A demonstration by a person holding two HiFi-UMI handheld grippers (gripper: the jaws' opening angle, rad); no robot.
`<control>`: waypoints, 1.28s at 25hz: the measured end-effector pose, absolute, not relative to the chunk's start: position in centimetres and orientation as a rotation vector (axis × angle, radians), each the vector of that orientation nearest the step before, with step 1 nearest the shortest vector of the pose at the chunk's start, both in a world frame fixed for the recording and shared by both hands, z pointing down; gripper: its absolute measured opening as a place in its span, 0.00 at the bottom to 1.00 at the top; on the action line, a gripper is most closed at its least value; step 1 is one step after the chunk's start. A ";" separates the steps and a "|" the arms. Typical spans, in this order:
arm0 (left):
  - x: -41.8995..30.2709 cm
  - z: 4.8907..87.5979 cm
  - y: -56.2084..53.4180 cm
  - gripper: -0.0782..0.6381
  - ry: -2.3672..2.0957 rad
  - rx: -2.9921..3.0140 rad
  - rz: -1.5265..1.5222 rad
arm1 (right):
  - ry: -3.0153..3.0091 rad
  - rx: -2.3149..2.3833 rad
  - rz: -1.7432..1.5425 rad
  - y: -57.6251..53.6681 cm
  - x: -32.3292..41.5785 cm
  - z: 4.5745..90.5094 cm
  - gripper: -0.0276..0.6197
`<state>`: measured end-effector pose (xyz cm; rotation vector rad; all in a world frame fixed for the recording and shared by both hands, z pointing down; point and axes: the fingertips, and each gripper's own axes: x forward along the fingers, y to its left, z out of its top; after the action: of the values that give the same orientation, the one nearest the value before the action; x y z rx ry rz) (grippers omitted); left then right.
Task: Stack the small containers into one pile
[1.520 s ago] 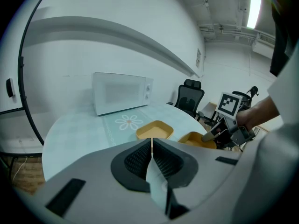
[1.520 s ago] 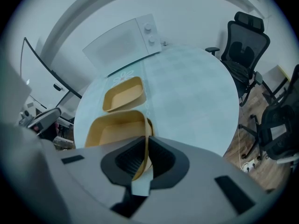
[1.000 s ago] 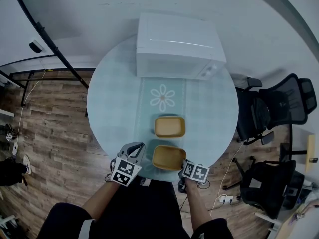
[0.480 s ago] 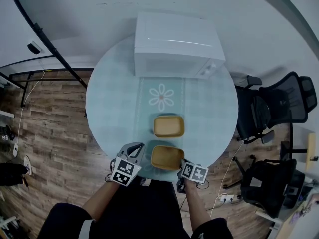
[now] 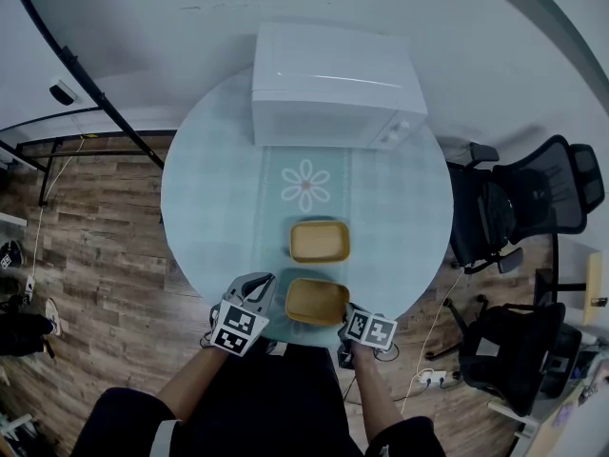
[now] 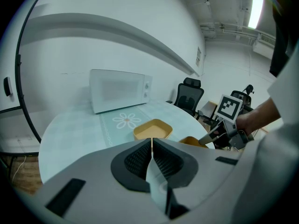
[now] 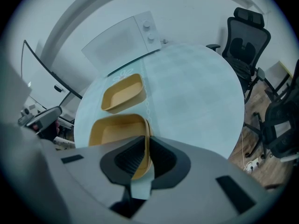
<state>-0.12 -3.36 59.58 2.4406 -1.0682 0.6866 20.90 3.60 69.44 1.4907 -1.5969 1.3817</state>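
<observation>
Two shallow yellow containers lie on the round glass table. The far container sits open and alone, also seen in the left gripper view and the right gripper view. The near container lies by the table's front edge. My right gripper pinches its right rim between the pads, and its jaws are opening. My left gripper hovers just left of the near container, its pads shut together on nothing.
A white microwave stands at the back of the table, with a floral mat before it. Black office chairs crowd the right side. A black stand's pole slants at the left. Wooden floor surrounds the table.
Nothing has visibly moved apart from a slight shift of the head view; both grippers and both containers keep their places.
</observation>
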 end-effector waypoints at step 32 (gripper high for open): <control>0.1 59.1 -6.8 0.14 -1.250 2.306 0.649 | -1.943 1.351 1.096 -8.9 20.4 64.0 0.22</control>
<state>0.15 -6.81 59.06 2.3057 -1.2498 0.6491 20.42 -8.88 63.96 1.3507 -1.9428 1.0962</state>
